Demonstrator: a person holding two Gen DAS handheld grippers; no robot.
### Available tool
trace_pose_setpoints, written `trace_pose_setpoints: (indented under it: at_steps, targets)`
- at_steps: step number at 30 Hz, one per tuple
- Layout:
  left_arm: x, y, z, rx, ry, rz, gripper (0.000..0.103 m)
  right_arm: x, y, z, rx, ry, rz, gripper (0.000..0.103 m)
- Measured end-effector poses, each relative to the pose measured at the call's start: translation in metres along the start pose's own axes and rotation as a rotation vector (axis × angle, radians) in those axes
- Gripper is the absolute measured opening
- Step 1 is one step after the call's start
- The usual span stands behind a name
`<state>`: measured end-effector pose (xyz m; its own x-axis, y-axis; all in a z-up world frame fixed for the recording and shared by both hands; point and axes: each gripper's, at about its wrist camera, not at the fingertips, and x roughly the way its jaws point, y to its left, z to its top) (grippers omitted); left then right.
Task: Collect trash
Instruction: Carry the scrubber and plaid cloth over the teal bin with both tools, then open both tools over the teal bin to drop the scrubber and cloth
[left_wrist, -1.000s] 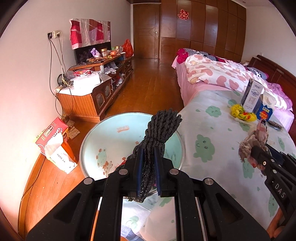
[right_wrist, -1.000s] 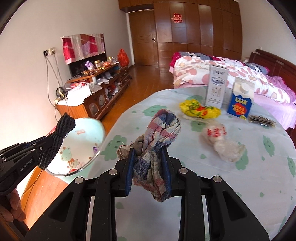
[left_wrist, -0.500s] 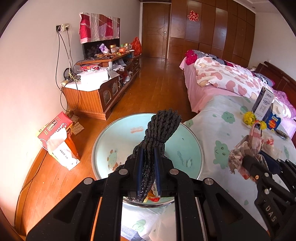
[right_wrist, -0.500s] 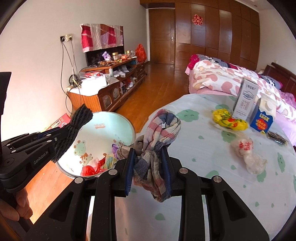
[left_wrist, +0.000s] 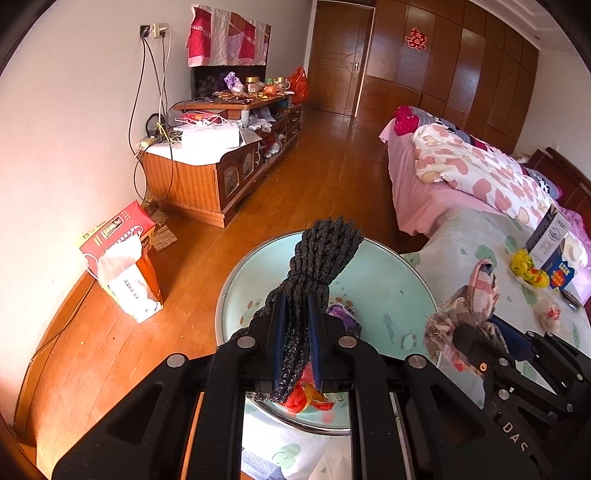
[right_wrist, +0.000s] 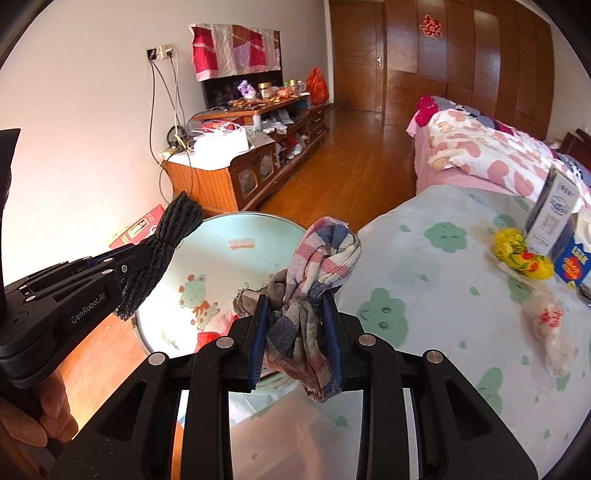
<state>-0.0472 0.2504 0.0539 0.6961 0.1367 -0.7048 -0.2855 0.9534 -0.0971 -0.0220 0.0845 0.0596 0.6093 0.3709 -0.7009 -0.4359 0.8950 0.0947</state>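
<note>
My left hand-held gripper (left_wrist: 295, 332) is clenched on a bundle of dark knitted rope (left_wrist: 314, 280), held above the pale green enamel basin (right_wrist: 221, 258) that sits low beside the surface. The basin already holds some red and purple scraps (left_wrist: 306, 400). To its right, my right hand-held gripper (right_wrist: 295, 332) is grasping a knotted checked rag (right_wrist: 314, 280), which hangs over the edge of the cloth-covered surface (right_wrist: 443, 295), close to the basin's rim. To drop both well, I judge each bundle should be brought fully over the basin's middle before its jaws let go, so nothing catches the rim or falls to the wooden floor (left_wrist: 110, 350). Further right on the surface lie a yellow wrapper (right_wrist: 521, 254), a crumpled white plastic bag (right_wrist: 550, 332) and two cartons (right_wrist: 557, 225), not yet collected.
</note>
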Motion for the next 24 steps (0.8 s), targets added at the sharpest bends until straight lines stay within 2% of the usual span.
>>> trace_pose_setpoints:
  at_steps: [13, 16, 17, 19, 24]
  targets:
    - [0.022, 0.001, -0.005, -0.002, 0.051, 0.005, 0.012, 0.042, 0.027, 0.010, -0.066, 0.066, 0.001, 0.031]
    - [0.025, 0.002, -0.004, -0.004, 0.057, 0.008, 0.012, 0.048, 0.028, 0.010, -0.074, 0.068, 0.002, 0.036]
    - [0.025, 0.002, -0.004, -0.003, 0.057, 0.010, 0.012, 0.049, 0.028, 0.010, -0.077, 0.067, -0.001, 0.043]
    - [0.025, 0.003, -0.005, -0.002, 0.057, 0.012, 0.012, 0.048, 0.028, 0.009, -0.076, 0.052, -0.014, 0.050]
    - [0.027, 0.003, -0.007, -0.001, 0.065, 0.015, 0.012, 0.045, 0.024, 0.008, -0.047, 0.035, -0.029, 0.054]
